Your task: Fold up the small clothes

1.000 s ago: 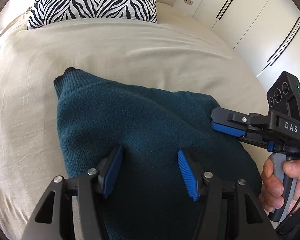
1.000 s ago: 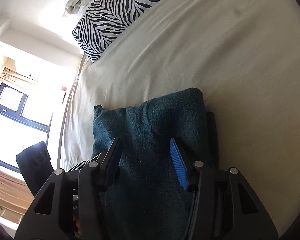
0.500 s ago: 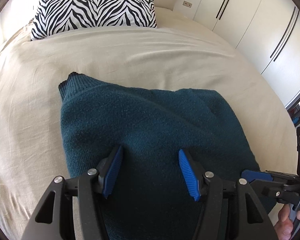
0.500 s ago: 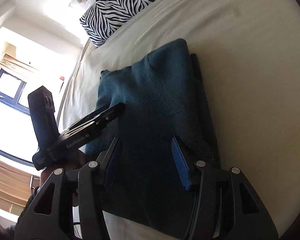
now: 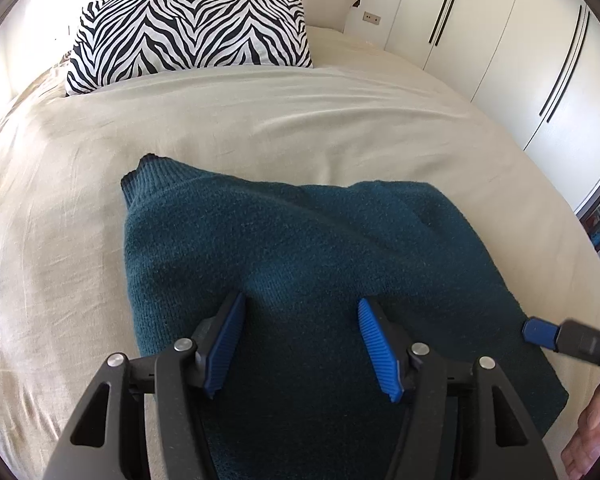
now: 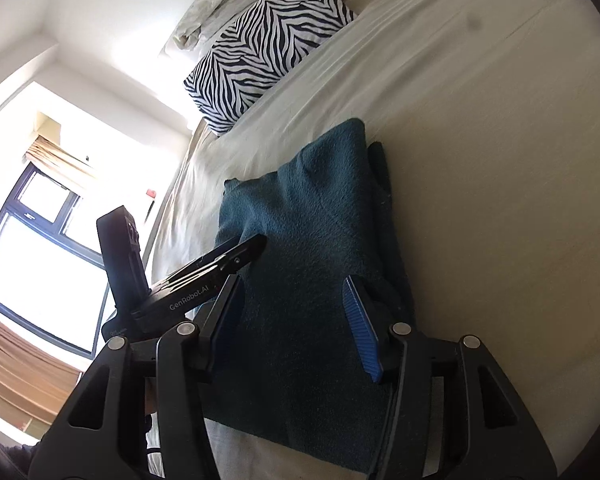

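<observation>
1. Teal sweater (image 5: 320, 280) lies on the bed (image 5: 260, 120) as a rough rectangle w/ layers stacked along its right edge; prob. most folds done.
2. Left gripper (image 5: 300, 336) and right gripper (image 6: 296, 312): both released, nothing pinched, poised above the knit.
3. Left: maybe one more halving fold plus smoothing; far edge hard to judge.

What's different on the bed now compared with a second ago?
The right gripper has pulled back from the far right edge of the teal sweater to its near right corner, holding nothing. The left gripper hovers over the sweater as before, jaws open. The sweater stays folded on the bed sheet, and the zebra pillow hasn't moved.
</observation>
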### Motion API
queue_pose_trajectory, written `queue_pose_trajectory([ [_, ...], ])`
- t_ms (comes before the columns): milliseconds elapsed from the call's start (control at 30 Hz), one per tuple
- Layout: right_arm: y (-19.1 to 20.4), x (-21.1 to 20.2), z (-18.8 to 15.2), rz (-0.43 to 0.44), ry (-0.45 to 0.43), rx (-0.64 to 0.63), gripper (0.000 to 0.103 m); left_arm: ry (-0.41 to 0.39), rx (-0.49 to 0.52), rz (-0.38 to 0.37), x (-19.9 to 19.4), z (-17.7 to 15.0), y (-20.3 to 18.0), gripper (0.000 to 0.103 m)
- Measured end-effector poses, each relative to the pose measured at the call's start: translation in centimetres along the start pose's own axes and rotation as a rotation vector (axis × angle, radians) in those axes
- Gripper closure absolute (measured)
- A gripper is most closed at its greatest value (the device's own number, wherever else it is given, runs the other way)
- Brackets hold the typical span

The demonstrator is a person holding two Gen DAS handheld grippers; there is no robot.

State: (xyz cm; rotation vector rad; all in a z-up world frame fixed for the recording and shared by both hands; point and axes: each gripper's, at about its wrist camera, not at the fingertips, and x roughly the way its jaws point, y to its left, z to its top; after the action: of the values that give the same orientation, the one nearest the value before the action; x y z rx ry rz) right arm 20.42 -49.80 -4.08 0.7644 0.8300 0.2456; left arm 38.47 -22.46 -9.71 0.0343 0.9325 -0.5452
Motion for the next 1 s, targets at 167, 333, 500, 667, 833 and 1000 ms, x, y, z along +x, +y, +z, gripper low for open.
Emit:
queue_pose_trajectory([
  [167,-1.0,-1.8,1.2,-0.081,-0.027,0.031,0.042,-0.056,-0.105,-0.066,-4.4,-0.7,1.8,0.037],
  [333,-2.3,-0.8,1.8,-0.122,0.067,0.032,0.035,-0.080,-0.240,-0.052,-7.5,-2.7,5.2,0.021],
  [500,-3.4,1.9,2.3,-0.093,0.160,0.060,0.035,0.038,-0.420,-0.174,-5.6,-4.9,8.0,0.021],
  [667,-2.9,4.4,3.1,-0.123,0.238,0.043,0.051,0.117,-0.465,-0.260,-3.3,-5.6,7.1,0.023],
  [833,-2.4,6.0,3.4,-0.198,0.287,0.023,0.070,0.171,-0.419,-0.247,-1.7,-4.7,5.4,0.047],
  [1000,1.9,5.5,2.2,-0.317,0.249,-0.149,0.082,0.154,-0.342,-0.181,-3.5,-4.8,4.6,0.062],
])
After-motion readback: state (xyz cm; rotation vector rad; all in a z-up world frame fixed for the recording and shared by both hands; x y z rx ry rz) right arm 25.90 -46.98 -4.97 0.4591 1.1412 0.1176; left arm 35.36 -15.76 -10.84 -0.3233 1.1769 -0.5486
